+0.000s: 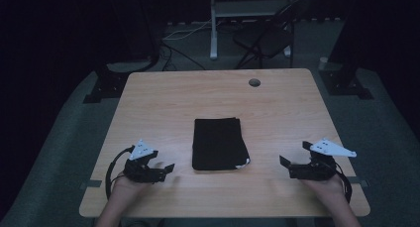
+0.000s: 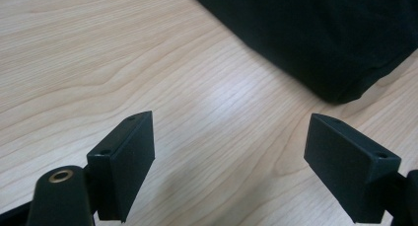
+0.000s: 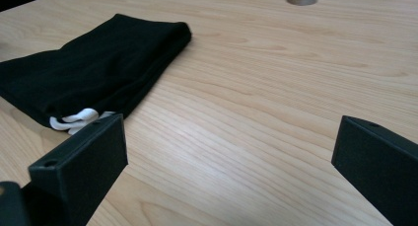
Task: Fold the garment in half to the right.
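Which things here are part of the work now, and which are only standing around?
Part of the work:
folded black cloth
left gripper, open
right gripper, open

Only standing around:
table's cable hole
folding chair
floor cables

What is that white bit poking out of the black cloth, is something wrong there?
Nothing is damaged. The folded black cloth lies flat mid-table, its edges fairly square. The one oddity is a small white tag sticking out at its near right corner, probably a label. Both hand-held grippers are open and clear of it.

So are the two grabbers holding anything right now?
Left gripper: open, holding nothing.
Right gripper: open, holding nothing, apart from the folded black cloth.
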Motion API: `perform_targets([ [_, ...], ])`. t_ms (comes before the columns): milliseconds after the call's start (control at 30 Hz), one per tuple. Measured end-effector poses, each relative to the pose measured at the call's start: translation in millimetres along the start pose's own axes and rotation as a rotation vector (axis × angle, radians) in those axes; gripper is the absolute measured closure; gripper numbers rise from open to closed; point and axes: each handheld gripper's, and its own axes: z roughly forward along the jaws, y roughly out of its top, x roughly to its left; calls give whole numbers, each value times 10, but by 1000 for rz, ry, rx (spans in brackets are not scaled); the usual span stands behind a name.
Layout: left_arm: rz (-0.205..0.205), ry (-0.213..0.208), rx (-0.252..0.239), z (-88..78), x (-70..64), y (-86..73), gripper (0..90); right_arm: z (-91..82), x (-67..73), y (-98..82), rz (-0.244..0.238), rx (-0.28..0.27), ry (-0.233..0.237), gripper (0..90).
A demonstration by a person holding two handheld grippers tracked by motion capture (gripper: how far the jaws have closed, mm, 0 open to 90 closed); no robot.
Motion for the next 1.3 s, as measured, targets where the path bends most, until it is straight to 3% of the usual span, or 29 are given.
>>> perform_targets([
  [333, -49, 30, -17, -176, 116, -154, 193, -221, -164, -76, 31, -12, -49, 3],
  [733, -109, 62, -41, -318, 217, -304, 193, -375, -337, -262, 77, 18, -129, 3],
  [967, -161, 87, -45, -367, 269, -416, 193, -410, -373, -331, 111, 29, -165, 3],
  [1100, -177, 101, -42, -374, 295, -466, 193, -424, -376, -378, 144, 54, -175, 3],
  [1300, -180, 108, -43, -371, 306, -503, 193, -466, -375, -384, 156, 42, -192, 3],
])
